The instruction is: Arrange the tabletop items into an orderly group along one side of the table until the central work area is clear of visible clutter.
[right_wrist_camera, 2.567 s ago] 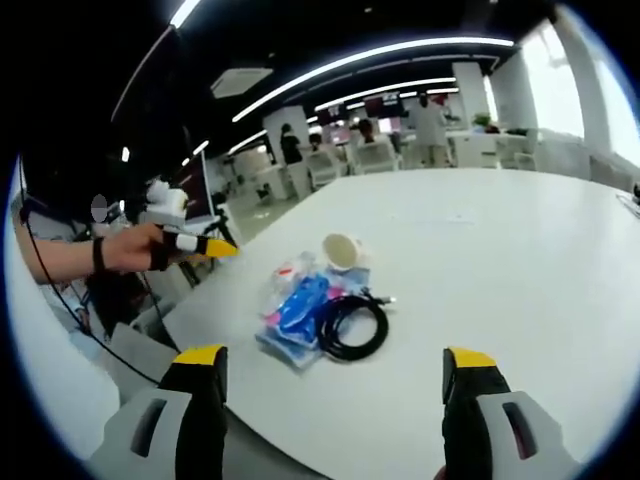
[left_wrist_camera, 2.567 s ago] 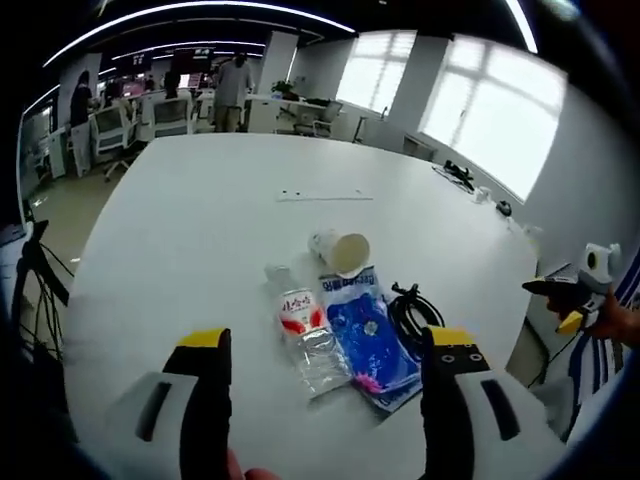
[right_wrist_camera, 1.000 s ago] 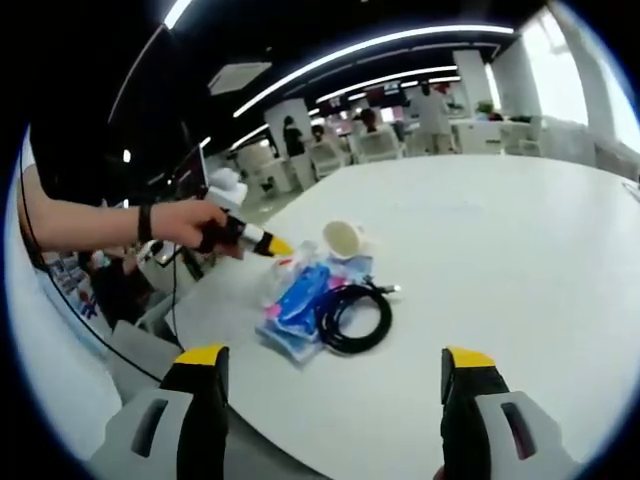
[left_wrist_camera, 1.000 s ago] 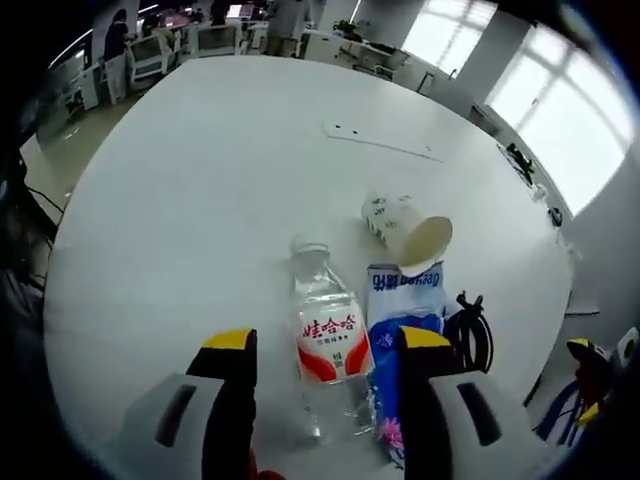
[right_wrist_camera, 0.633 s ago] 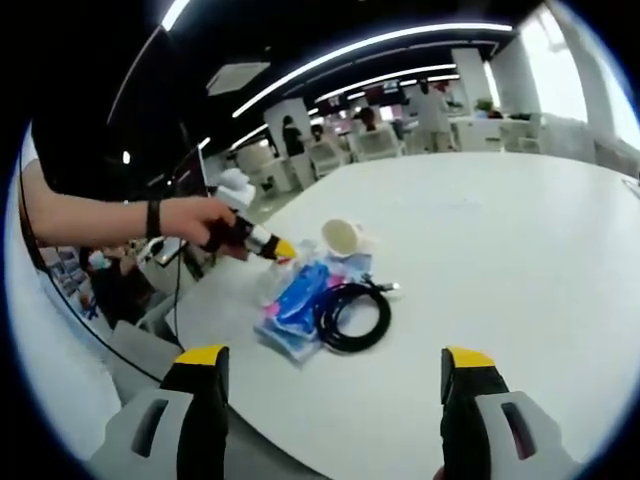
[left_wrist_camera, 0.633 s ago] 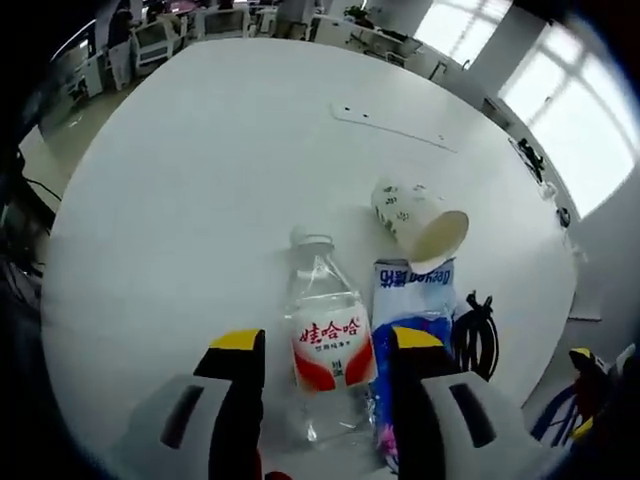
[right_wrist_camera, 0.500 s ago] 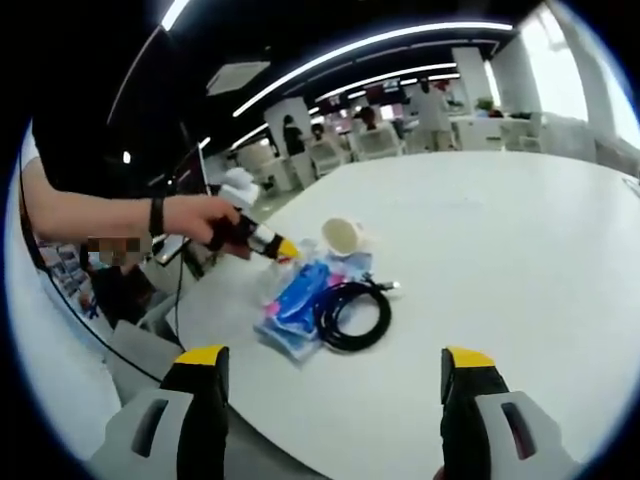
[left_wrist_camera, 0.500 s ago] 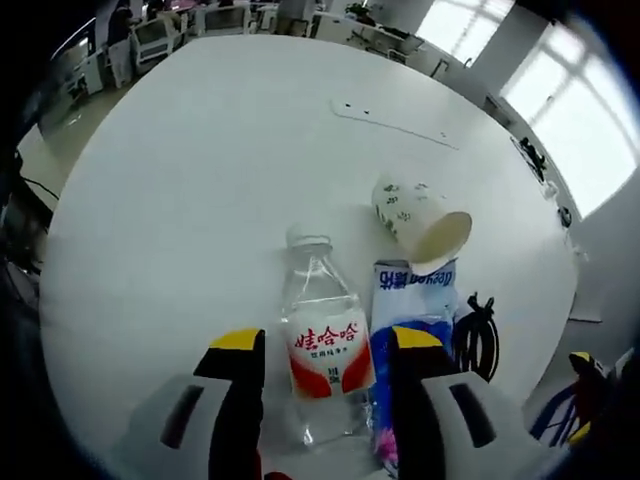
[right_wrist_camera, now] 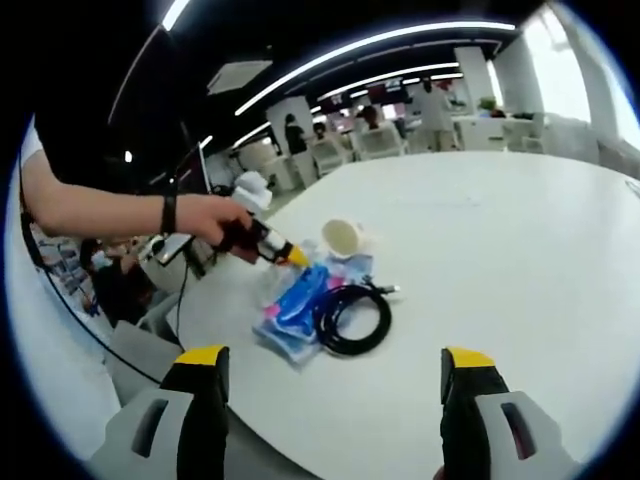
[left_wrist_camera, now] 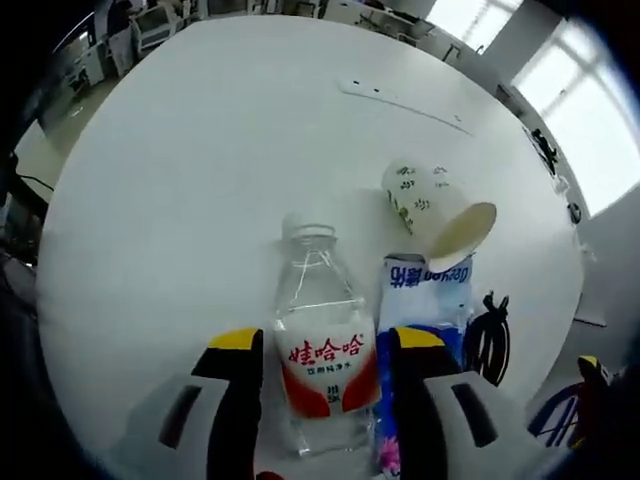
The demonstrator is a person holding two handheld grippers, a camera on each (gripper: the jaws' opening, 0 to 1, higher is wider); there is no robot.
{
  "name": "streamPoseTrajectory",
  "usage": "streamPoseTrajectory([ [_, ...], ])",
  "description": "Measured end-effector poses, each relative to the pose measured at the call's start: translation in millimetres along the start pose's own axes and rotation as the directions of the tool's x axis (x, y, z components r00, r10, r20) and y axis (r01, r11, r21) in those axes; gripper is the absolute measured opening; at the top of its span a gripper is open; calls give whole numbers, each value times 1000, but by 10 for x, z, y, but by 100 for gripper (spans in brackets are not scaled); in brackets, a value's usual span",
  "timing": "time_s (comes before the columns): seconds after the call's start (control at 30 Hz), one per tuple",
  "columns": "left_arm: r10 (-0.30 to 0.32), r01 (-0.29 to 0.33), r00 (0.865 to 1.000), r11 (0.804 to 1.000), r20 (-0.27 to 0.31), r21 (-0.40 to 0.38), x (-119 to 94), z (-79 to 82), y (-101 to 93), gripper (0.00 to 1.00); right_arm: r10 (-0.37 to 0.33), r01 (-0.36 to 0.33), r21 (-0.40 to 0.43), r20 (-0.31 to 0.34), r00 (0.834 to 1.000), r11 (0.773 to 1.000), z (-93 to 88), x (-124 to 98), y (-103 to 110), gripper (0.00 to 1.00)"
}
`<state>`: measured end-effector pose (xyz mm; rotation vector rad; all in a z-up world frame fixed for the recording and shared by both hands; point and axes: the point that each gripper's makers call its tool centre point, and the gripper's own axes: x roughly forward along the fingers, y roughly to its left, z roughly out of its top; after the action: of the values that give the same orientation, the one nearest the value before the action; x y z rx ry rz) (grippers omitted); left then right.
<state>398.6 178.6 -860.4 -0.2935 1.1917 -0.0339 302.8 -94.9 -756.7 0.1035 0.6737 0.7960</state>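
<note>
A clear water bottle [left_wrist_camera: 325, 365] with a red and white label lies on the white table [left_wrist_camera: 180, 180], cap pointing away. My left gripper [left_wrist_camera: 327, 340] is open, its jaws narrowed and straddling the bottle with thin gaps on both sides. Right of the bottle lie a tipped paper cup [left_wrist_camera: 435, 210], a blue pack [left_wrist_camera: 420, 300] and a coiled black cable [left_wrist_camera: 490, 335]. In the right gripper view the left gripper [right_wrist_camera: 272, 247], held in a hand [right_wrist_camera: 215, 222], reaches down at the cluster of cup [right_wrist_camera: 342, 238], blue pack [right_wrist_camera: 295, 305] and cable [right_wrist_camera: 350, 320]. My right gripper [right_wrist_camera: 330, 355] hangs wide open before the table's near edge, holding nothing.
A thin flat strip [left_wrist_camera: 405, 100] is set into the tabletop farther away. Bare white table [right_wrist_camera: 520, 260] stretches right of the cluster. Office chairs, desks and people [right_wrist_camera: 370, 145] stand in the background beyond the table.
The left gripper came down over the bottle and its jaws narrowed around it; the bottle now looks larger between them. The right gripper stayed still and open. The items lie as before.
</note>
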Motion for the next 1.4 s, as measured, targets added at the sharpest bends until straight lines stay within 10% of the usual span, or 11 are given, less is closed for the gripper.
streamPoseTrajectory([
  [1.4,-29,38,994,996,104,-81,-273,69,227,37,9,-9,-16,0,1000,1000,17,-1,62,88],
])
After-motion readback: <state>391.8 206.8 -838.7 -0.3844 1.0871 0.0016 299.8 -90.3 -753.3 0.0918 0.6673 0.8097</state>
